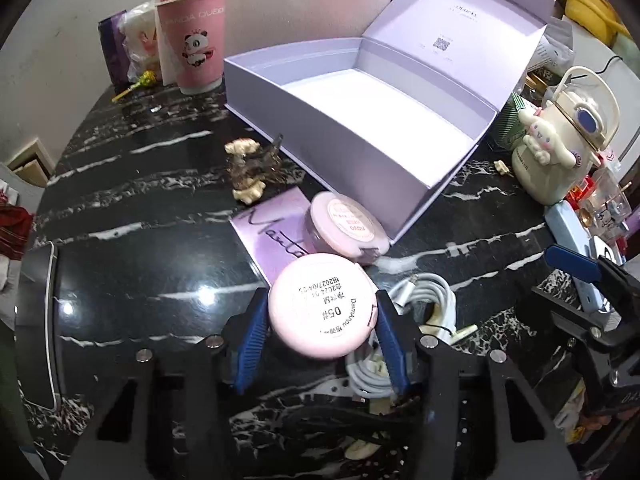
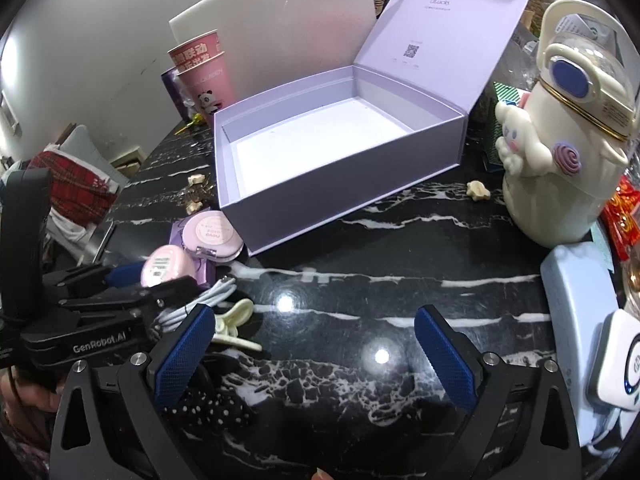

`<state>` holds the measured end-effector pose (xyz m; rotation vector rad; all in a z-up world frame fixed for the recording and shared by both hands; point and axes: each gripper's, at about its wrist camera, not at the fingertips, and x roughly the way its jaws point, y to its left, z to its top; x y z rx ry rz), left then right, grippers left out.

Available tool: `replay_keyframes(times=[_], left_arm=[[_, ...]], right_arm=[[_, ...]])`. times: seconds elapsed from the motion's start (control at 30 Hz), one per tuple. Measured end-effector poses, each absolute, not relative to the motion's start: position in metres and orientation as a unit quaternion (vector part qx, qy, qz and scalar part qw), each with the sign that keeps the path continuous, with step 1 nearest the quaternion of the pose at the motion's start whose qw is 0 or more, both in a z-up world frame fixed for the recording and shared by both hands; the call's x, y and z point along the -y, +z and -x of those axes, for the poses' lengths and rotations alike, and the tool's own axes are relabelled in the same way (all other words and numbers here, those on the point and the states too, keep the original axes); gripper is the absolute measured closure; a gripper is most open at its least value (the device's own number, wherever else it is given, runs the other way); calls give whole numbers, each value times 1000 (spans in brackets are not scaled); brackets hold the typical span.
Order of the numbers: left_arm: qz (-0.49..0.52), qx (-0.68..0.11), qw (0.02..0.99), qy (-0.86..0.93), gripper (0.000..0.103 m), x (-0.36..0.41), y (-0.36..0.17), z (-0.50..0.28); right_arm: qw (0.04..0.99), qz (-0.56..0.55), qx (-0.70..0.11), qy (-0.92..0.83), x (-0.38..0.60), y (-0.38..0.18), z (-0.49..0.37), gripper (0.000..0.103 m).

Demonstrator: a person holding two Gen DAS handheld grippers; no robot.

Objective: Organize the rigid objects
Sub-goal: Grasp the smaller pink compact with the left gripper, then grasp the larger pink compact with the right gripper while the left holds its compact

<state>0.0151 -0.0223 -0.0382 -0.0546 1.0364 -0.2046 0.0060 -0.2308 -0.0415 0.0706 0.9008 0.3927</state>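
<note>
My left gripper (image 1: 320, 312) is shut on a round pink compact (image 1: 322, 306), bottom label up, just above the black marble table. It also shows in the right wrist view (image 2: 166, 266). A second pink round case (image 1: 348, 226) lies on a purple card (image 1: 276, 232) against the front of the open lilac box (image 1: 320, 128), which is empty. My right gripper (image 2: 316, 344) is open and empty over bare marble, right of the left gripper, with the lilac box (image 2: 280, 192) ahead of it.
A coiled white cable (image 1: 424, 304) and a cream hair clip (image 2: 236, 320) lie by the left gripper. Pink paper cups (image 1: 196, 36) stand back left. A cream Cinnamoroll bottle (image 2: 560, 148) and a pale blue case (image 2: 580, 304) are on the right. A phone (image 1: 38, 320) lies left.
</note>
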Motion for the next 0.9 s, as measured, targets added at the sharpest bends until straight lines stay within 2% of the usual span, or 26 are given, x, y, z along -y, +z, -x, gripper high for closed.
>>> replay_keyframes(times=[0.53, 0.83, 0.9], left_arm=[[49, -490, 869, -43, 52, -40, -36, -15], [46, -487, 872, -29, 52, -70, -37, -17], [48, -490, 870, -32, 52, -73, -39, -20]], right_arm=[[856, -56, -449, 250, 176, -45, -32, 5], [841, -81, -475, 247, 144, -57, -50, 16], [836, -87, -484, 244, 140, -60, -53, 23]])
